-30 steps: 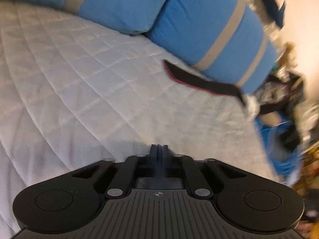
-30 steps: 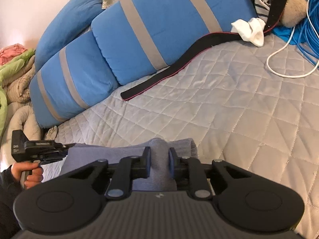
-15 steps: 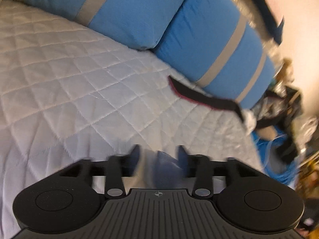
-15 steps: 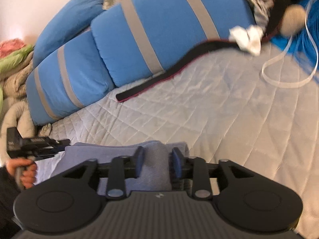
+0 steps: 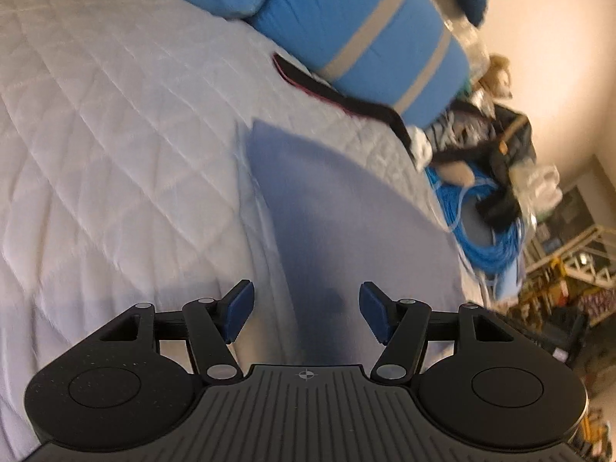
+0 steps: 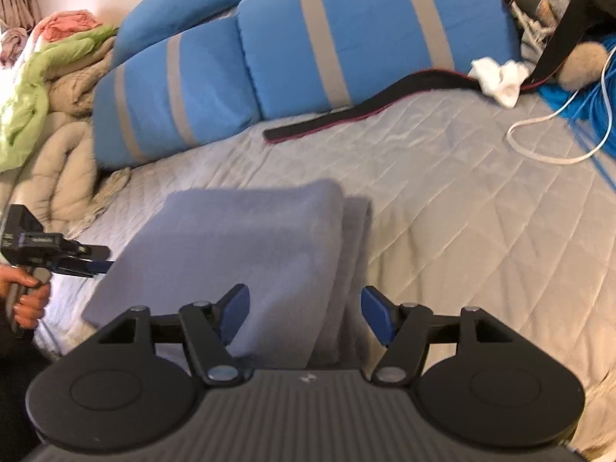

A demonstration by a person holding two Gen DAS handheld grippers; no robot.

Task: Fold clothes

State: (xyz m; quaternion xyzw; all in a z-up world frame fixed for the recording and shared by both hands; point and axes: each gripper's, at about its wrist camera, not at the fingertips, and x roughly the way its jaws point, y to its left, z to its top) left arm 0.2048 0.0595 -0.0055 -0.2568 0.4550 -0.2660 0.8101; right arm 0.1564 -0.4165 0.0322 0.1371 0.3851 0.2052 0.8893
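Note:
A folded grey-blue cloth (image 6: 246, 246) lies flat on the quilted bed (image 6: 462, 208); it also shows in the left wrist view (image 5: 331, 208). My right gripper (image 6: 304, 313) is open and empty, just above the cloth's near edge. My left gripper (image 5: 306, 313) is open and empty over the cloth's near end. The left gripper also shows in the right wrist view (image 6: 82, 263), with its tips at the cloth's left edge.
Blue pillows with grey stripes (image 6: 346, 50) line the far side of the bed. A black strap (image 6: 365, 111), a white sock (image 6: 496, 77), a white cord (image 6: 539, 146) and blue cable (image 5: 489, 227) lie at the right. Blankets (image 6: 46, 88) are piled at left.
Both grippers have opened and let go of the cloth, which now lies folded on the bed. Both have drawn back a little from it.

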